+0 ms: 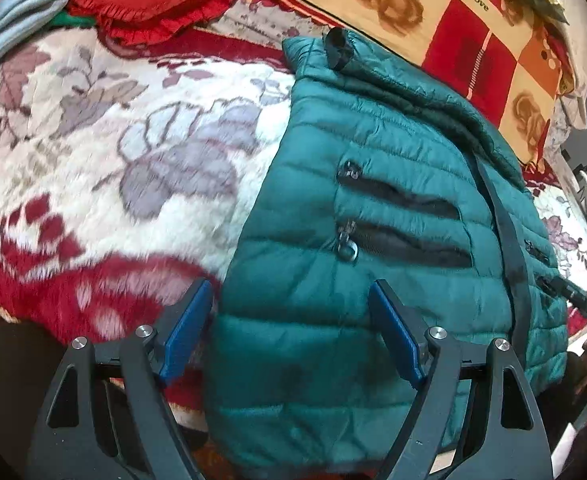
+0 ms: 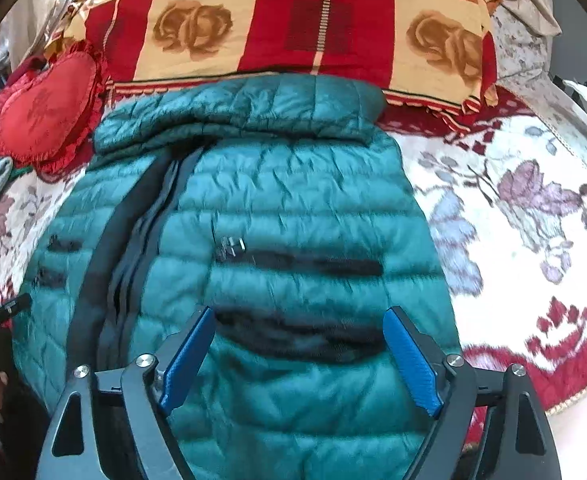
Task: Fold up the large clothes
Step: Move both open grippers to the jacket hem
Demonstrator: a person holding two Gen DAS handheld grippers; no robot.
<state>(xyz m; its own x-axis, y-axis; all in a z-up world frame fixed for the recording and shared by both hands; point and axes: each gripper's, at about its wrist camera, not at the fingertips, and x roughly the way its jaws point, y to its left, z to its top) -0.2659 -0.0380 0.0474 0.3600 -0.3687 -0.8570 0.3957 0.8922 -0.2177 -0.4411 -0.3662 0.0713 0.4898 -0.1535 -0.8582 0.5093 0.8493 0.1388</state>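
A teal quilted puffer jacket (image 1: 373, 240) lies flat on the bed, front up, with a dark centre zipper and black pocket zips; its sleeves are tucked in and its collar end is far from me. It also fills the right wrist view (image 2: 277, 216). My left gripper (image 1: 291, 292) is open and empty, hovering over the jacket's left hem edge. My right gripper (image 2: 299, 320) is open and empty above the jacket's lower right panel, over a pocket zip. The tip of the other gripper (image 1: 577, 296) shows at the right edge of the left wrist view.
A floral red-and-white fleece blanket (image 1: 113, 152) covers the bed. A red heart cushion (image 2: 45, 108) and a checked rose-pattern pillow (image 2: 293, 20) lie at the head. Folded grey cloth (image 1: 9, 24) sits at the far left.
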